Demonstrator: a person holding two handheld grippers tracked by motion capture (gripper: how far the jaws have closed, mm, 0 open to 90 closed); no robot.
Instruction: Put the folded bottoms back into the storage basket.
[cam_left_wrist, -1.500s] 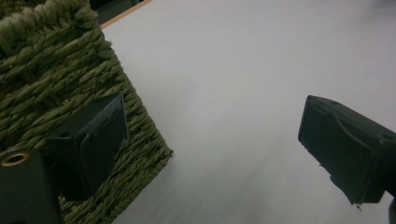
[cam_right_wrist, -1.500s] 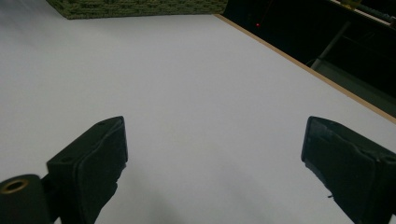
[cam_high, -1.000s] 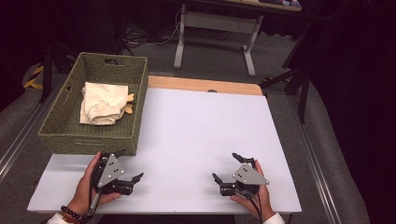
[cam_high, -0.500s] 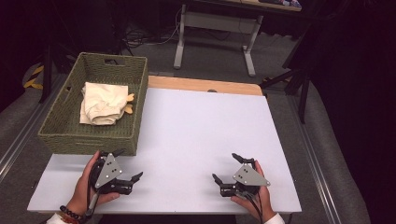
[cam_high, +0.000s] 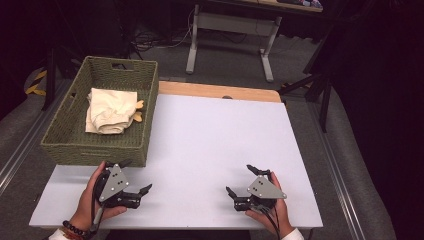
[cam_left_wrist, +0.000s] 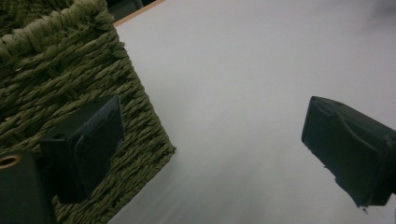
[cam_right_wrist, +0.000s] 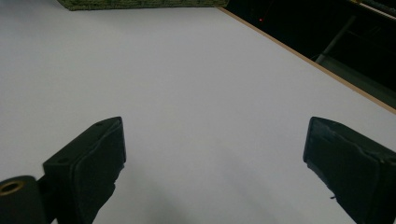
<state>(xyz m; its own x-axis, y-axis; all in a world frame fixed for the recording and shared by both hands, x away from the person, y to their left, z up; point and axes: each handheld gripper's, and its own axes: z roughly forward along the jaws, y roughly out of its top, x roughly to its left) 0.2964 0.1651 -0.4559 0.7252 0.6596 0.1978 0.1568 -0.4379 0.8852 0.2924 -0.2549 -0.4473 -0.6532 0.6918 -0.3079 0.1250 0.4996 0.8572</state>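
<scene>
A white tabletop (cam_high: 210, 150) with a wooden strip along its far edge is seen in a dark room, a desk frame standing behind it. A woven green basket (cam_high: 75, 145) is set on the table's far left corner, and a crumpled cream cloth (cam_high: 110, 111) is seen lying inside it, towards the far half. The left gripper (cam_high: 134, 176) is held low at the near left edge, just beside the basket's near wall, with its jaws spread wide and nothing between them; the cloth lies ahead of it, beyond that wall. The right gripper (cam_high: 242, 182) is held at the near right, well apart from the basket, jaws likewise spread and empty. The left hand is judged the nearer for a reach into the basket.
</scene>
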